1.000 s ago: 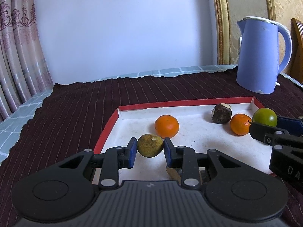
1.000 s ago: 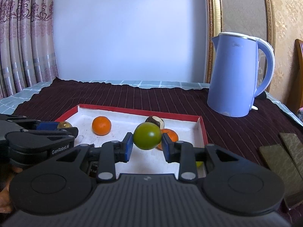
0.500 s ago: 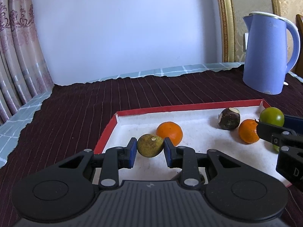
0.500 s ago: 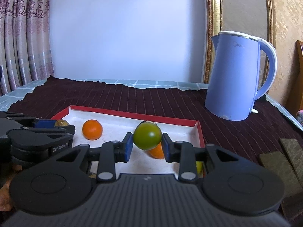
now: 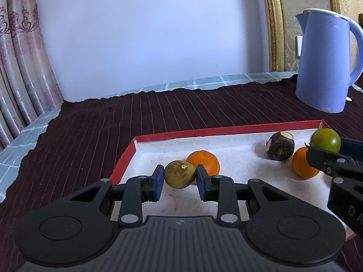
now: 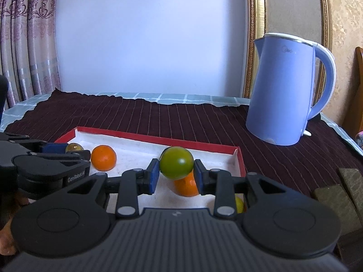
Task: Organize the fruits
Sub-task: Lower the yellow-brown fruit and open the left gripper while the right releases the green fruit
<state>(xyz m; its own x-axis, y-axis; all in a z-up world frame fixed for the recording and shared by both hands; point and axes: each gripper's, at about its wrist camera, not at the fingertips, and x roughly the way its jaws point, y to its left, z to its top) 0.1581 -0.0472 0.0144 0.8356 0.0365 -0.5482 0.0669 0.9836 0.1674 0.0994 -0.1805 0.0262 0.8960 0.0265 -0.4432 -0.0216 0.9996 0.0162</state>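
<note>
Both hands were loaded over the red-rimmed tray. The left gripper was clamped on a brownish-green fruit, held above the tray's near left corner with an orange directly behind it. The right gripper pinched a green fruit over the tray's right end, another orange just beneath. What mattered for the set-down, I'd say: bare tray floor lay straight below the left fruit, while the right one had an orange under it.
</note>
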